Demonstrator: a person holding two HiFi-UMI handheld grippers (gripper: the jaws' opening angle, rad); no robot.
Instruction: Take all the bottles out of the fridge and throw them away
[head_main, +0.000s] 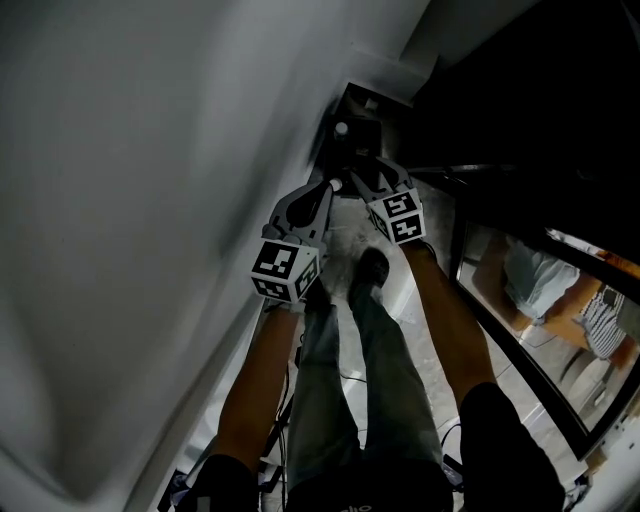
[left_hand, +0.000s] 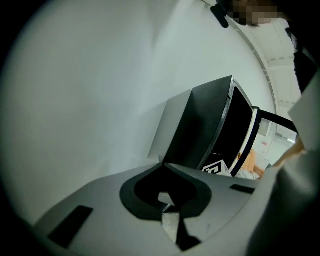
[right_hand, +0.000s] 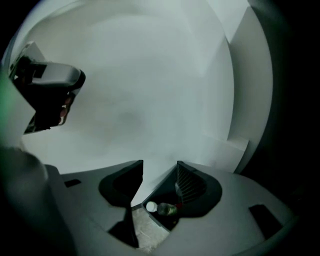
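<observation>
A bottle (right_hand: 165, 208) with a white cap and a greenish body lies in a dark bin (right_hand: 172, 220), seen down between my right gripper's (right_hand: 159, 175) open jaws; nothing is held. In the head view both grippers point at that dark bin (head_main: 362, 122) in the corner by the white wall, and a white cap (head_main: 341, 128) shows inside it. My left gripper (head_main: 333, 187) is on the left and my right gripper (head_main: 360, 176) beside it. In its own view my left gripper (left_hand: 166, 200) is shut with nothing in it. The black fridge (left_hand: 210, 130) stands behind it.
A white wall (head_main: 150, 200) runs along the left. The fridge's glass door (head_main: 530, 330) stands at the right. The person's legs and a shoe (head_main: 368, 275) are on the pale floor below the grippers. The left gripper (right_hand: 50, 95) shows at the right gripper view's upper left.
</observation>
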